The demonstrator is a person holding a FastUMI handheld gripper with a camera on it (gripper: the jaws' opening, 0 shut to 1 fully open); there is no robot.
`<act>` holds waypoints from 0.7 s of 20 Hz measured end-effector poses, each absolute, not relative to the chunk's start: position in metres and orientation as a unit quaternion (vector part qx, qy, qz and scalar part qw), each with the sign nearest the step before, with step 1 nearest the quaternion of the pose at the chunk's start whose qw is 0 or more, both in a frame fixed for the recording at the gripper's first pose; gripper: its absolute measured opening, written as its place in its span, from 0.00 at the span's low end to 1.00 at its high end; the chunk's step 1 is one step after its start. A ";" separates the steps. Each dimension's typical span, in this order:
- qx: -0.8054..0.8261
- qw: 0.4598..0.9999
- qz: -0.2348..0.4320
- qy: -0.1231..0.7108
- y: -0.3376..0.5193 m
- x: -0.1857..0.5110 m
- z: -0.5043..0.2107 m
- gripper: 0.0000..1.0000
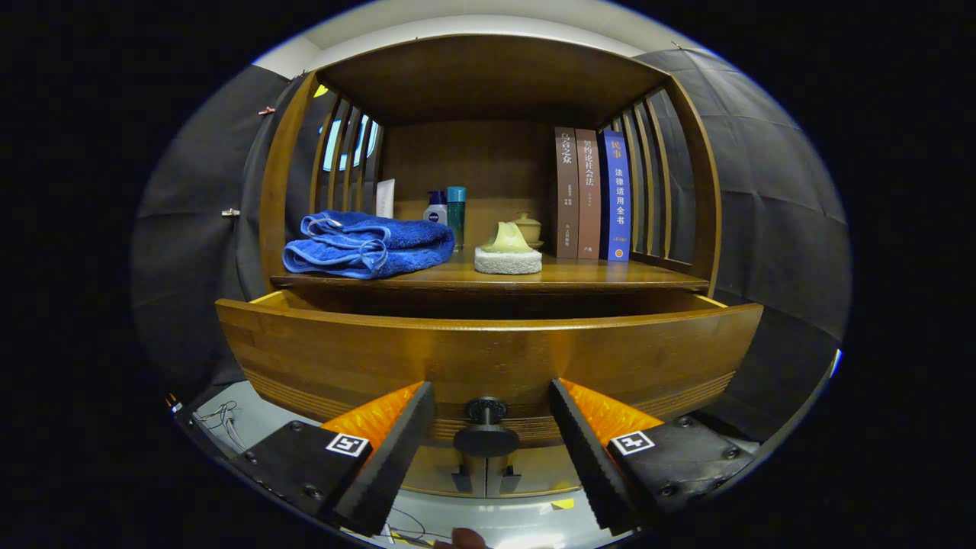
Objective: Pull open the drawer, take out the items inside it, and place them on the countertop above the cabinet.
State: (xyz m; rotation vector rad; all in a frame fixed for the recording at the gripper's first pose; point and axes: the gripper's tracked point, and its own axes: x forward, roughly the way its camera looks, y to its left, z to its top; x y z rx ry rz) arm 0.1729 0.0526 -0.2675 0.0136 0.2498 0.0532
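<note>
The tongs [486, 450] are spread wide with the round knob [486, 427] of the partly open drawer [488, 354] between them, so to pull well they should squeeze the knob and come straight back, not sideways.

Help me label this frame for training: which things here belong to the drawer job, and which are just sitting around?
Job:
- curved brown wooden drawer, pulled partly open
- its round dark knob, between the open tool fingers, untouched
- wooden countertop

Lying about:
- folded blue towel
- three upright books
- bottles
- pale cup on white pad
</note>
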 end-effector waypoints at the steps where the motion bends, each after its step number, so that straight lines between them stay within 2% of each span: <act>1: 0.007 0.992 0.027 0.125 0.053 0.180 -0.268 0.99; 14: 0.007 0.990 0.031 0.138 0.054 0.239 -0.274 0.99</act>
